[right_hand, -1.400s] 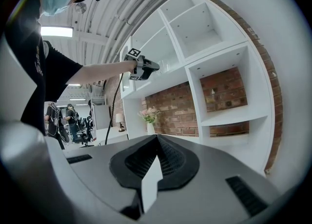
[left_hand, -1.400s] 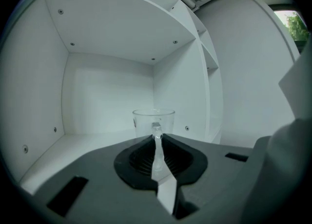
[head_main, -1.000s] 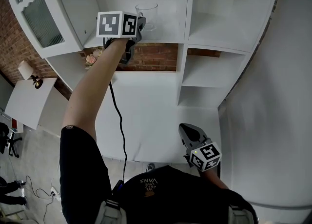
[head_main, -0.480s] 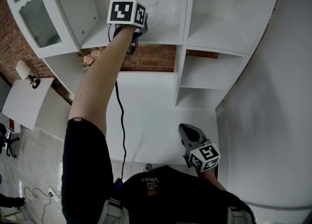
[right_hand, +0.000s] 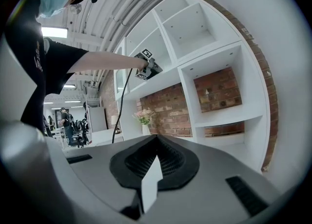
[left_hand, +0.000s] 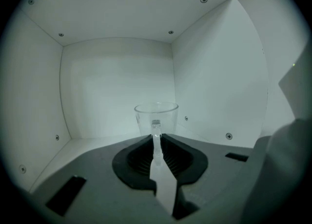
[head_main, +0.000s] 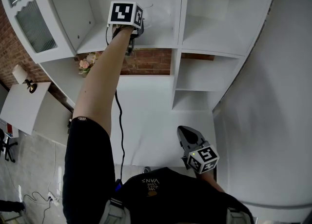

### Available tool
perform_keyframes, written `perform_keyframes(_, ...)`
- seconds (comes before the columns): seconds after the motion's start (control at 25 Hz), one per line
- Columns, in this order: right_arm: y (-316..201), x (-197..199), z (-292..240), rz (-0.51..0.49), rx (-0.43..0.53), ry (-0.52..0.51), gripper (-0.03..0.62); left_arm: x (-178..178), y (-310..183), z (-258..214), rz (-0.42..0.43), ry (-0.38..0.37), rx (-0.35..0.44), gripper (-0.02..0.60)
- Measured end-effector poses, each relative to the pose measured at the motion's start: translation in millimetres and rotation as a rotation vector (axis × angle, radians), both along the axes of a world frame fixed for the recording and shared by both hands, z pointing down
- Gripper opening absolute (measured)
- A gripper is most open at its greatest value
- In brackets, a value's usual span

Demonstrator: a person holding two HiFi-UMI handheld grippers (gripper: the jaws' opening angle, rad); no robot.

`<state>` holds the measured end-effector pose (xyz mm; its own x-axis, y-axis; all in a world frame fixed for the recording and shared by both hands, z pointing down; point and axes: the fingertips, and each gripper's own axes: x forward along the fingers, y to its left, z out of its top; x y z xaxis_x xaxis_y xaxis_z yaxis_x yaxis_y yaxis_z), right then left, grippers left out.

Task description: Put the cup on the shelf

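Left gripper (left_hand: 156, 134) narrow, pinching cup (left_hand: 158, 113) by handle. Handle grip keeps clear body upright, just ahead of gripper, inside shelf (left_hand: 90, 142) compartment. Base seems at shelf floor, so release likely next. Right gripper (right_hand: 156, 137) closed, empty, idle.

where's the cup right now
The cup is upper left in the head view, inside a left shelf compartment, its handle pinched in the left claw.
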<state>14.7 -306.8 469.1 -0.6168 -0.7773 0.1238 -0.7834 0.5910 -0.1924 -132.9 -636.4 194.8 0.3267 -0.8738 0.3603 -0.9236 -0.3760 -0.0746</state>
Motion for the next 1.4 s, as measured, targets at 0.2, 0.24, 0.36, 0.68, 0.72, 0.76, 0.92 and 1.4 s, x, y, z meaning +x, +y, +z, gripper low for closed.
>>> perform_keyframes(0.2, 1, -1, 0, -0.013, -0.001, 0.004, -0.005, -2, 1, -1, 0.000, 0.006, 0.029, 0.061)
perform_keyframes(0.24, 2, -1, 0, -0.018, -0.001, 0.006, -0.006, -4, 2, -3, -0.003, 0.009, 0.040, 0.083)
perform_keyframes(0.36, 3, -3, -3, -0.025, 0.005, 0.002, -0.006, -9, 7, -6, -0.002, 0.042, 0.070, 0.107)
perform_keyframes(0.68, 14, -9, -4, -0.075, 0.010, -0.001, -0.006, -16, 35, -15, 0.002, 0.053, 0.159, 0.124)
perform_keyframes(0.72, 15, -10, -5, -0.083, 0.013, 0.000, -0.006, -17, 40, -17, 0.006, 0.057, 0.171, 0.123)
perform_keyframes(0.76, 16, -11, -5, -0.092, 0.016, 0.001, -0.005, -17, 46, -18, 0.011, 0.067, 0.183, 0.123)
perform_keyframes(0.92, 24, -15, -7, -0.131, 0.031, 0.000, -0.005, -16, 71, -19, 0.030, 0.094, 0.231, 0.123)
perform_keyframes(1.4, 46, -9, 6, -0.235, 0.012, 0.006, -0.006, -2, 170, 22, 0.145, 0.019, 0.321, 0.120)
